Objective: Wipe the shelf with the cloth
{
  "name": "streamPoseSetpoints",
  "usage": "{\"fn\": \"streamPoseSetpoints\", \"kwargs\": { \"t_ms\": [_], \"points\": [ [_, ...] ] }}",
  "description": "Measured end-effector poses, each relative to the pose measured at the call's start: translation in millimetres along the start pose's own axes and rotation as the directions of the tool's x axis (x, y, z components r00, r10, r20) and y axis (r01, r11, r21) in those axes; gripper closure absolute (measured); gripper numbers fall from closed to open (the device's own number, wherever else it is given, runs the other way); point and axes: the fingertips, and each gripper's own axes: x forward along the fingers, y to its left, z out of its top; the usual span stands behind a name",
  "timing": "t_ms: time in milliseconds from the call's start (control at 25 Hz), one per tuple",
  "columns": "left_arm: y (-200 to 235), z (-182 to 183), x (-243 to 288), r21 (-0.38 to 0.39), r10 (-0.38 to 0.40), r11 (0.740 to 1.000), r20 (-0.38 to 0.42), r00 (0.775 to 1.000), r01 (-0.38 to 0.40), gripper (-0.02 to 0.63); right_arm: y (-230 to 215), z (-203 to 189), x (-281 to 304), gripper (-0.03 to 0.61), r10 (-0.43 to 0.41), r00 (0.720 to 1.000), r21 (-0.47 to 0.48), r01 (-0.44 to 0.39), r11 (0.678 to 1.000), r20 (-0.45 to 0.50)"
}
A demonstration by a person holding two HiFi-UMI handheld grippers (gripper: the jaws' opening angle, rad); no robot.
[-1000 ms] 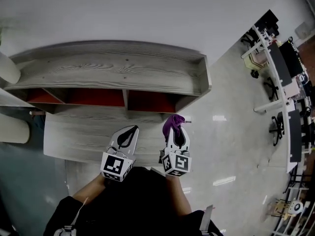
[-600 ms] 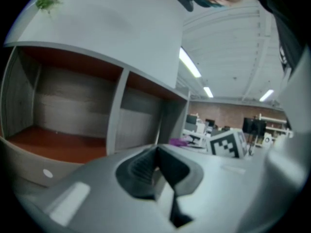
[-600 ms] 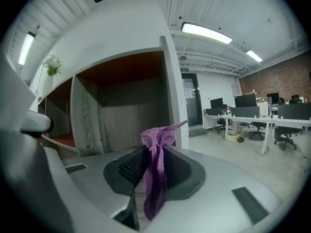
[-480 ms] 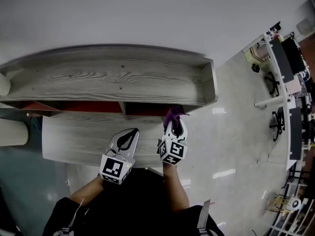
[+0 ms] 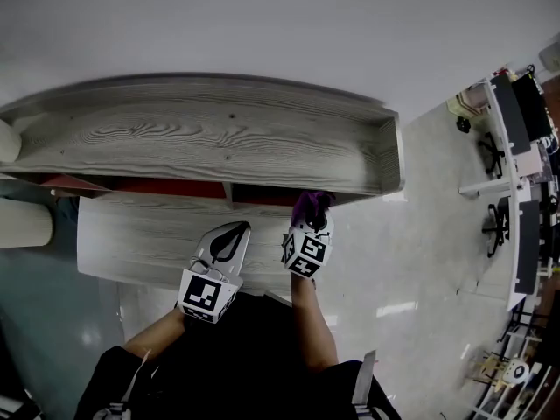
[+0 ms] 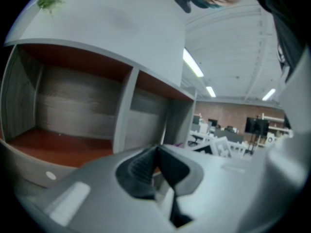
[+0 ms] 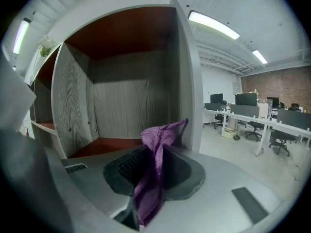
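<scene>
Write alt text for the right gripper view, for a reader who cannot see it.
The right tongs grip a purple cloth, pointed into a shelf compartment with a red floor and grey wood walls. Office desks stand at right.

Plain white wall point(image 5: 262, 16) up top. Pale glossy floor point(image 5: 429, 234) catches streaks of light. Off to the right, rows of white desks point(image 7: 248, 116) with dark monitors point(image 7: 245, 99) and office chairs point(image 7: 281, 142) — a brick wall point(image 7: 279, 81) beyond, long strip lights point(image 7: 214, 24) glowing on the white ceiling point(image 7: 228, 52).
</scene>
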Motion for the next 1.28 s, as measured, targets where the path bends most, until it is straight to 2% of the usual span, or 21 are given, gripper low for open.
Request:
{"fn": "streamPoseSetpoints", "kwargs": {
  "t_ms": [360,760,960,1280],
  "points": [
    [4.1,-0.5,-1.1,-0.001,0.008,1.0,0.004,1.0,-0.008,0.609,0.9,1.0,17.8,0.495,-0.035,0.998,-0.047,0.033,0.998,-0.049],
    [17.9,-0.8,-10.7,-0.009,0.046,0.999,0.02,0.999,-0.045,0.609,15.1,0.8,24.7,0.495,0.004,0.993,-0.126,-0.019,0.992,-0.121],
    [22.2,1.2,-19.7,-0.025,0.063,0.998,0.033,0.997,-0.062,0.609,19.8,-0.4,28.3,0.495,0.009,0.992,-0.158,-0.029,0.987,-0.126],
    [26.5,-2.1,-37.7,-0.036,0.099,0.995,0.045,0.994,-0.097,0.609,50.1,-0.2,28.0,0.495,0.082,0.984,-0.172,-0.109,0.979,-0.158]
  ]
}}
